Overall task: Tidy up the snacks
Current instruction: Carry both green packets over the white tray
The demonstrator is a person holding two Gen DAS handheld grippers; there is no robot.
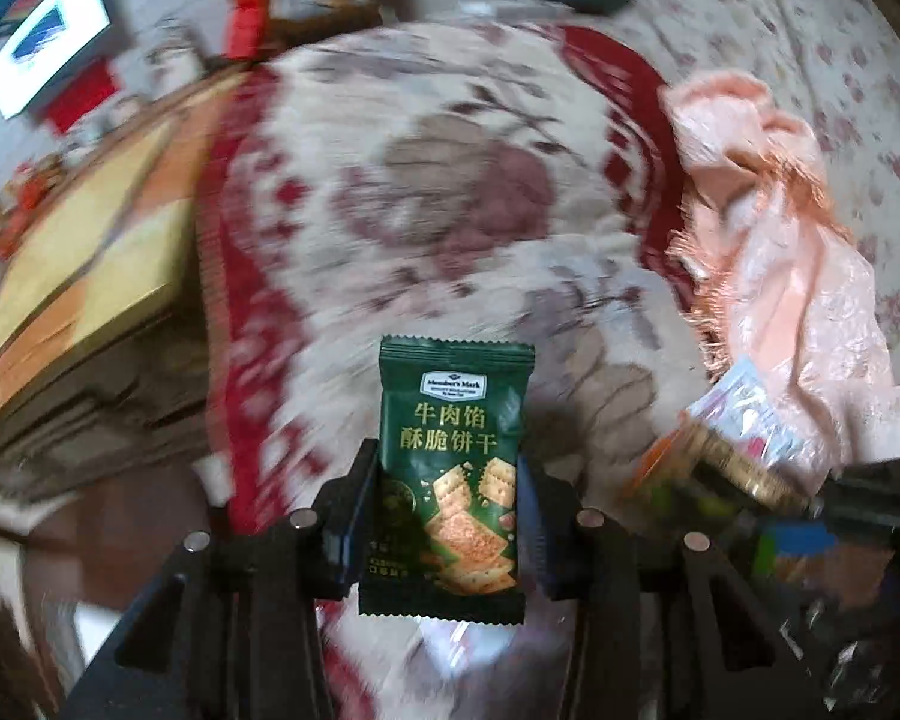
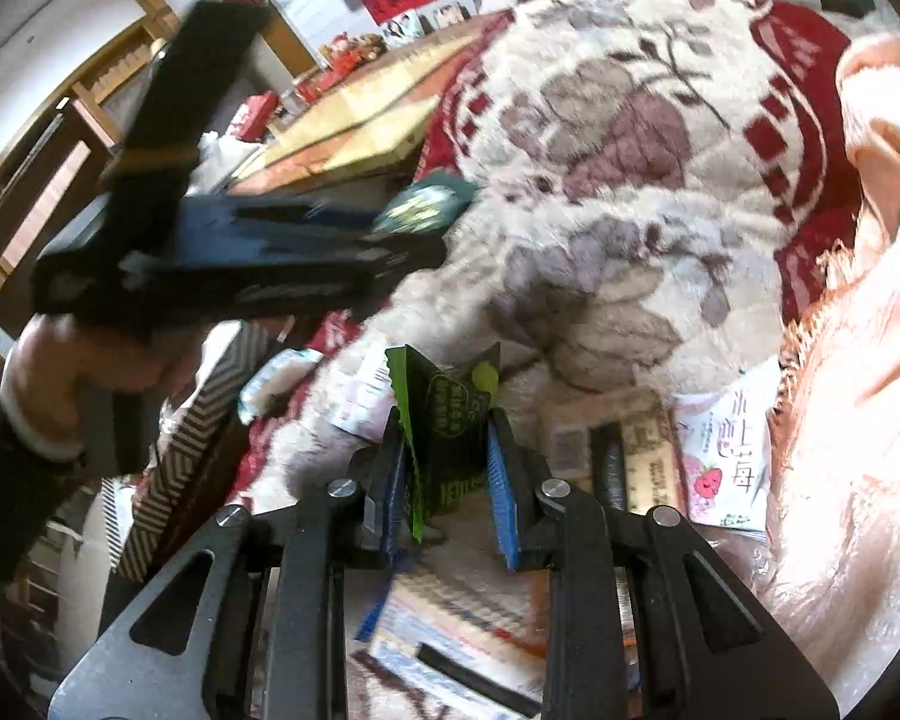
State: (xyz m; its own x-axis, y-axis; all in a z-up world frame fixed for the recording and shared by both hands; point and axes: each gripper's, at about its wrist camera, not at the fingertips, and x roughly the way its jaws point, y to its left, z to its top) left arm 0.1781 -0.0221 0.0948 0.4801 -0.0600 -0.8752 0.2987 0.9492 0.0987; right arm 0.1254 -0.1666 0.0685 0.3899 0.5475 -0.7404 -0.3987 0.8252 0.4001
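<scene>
Holding item one: a green cracker packet, upright between the jaws of the left gripper, both pads pressed on its lower sides, its top edge standing clear above them. From the right wrist view this same gripper shows blurred at upper left with a hand on its handle.

Item two: a dark packet with lime-green edge, crumpled and clamped between the closed jaws of the right gripper.

Loose stock below the right gripper: a white strawberry-print packet and further wrappers, lying flat on the bed.

Surface: a cream blanket with red border and mauve fruit pattern; a peach fringed cloth at its right.

Room: a wooden board beside the bed, red decorations on the wall.
</scene>
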